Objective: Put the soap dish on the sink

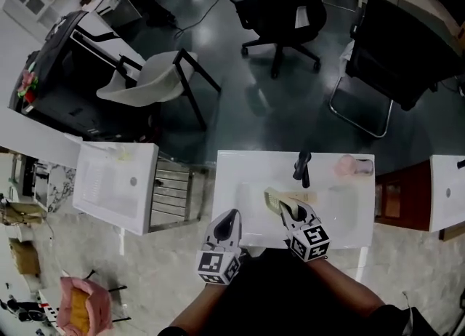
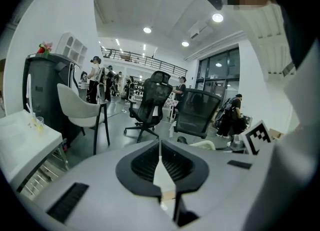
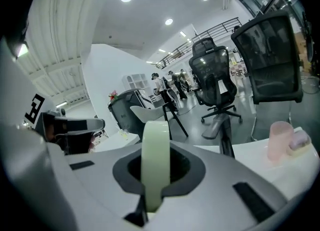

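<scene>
Two grippers up | you are pinching the soap dish (image 1: 279, 199) by its rim in the right gripper (image 1: 293, 212), over the sink (image 1: 232, 169) | left gripper (image 1: 229, 220) is pressing its jaws together, empty | dish is probably handling light, stiff, slippery

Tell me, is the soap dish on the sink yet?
Not yet. Done: the right tool is clamped on the pale green soap dish. In hand: it holds the dish over the sink. The left tool is shut and empty. Left: set the dish on the sink and let go.
</scene>
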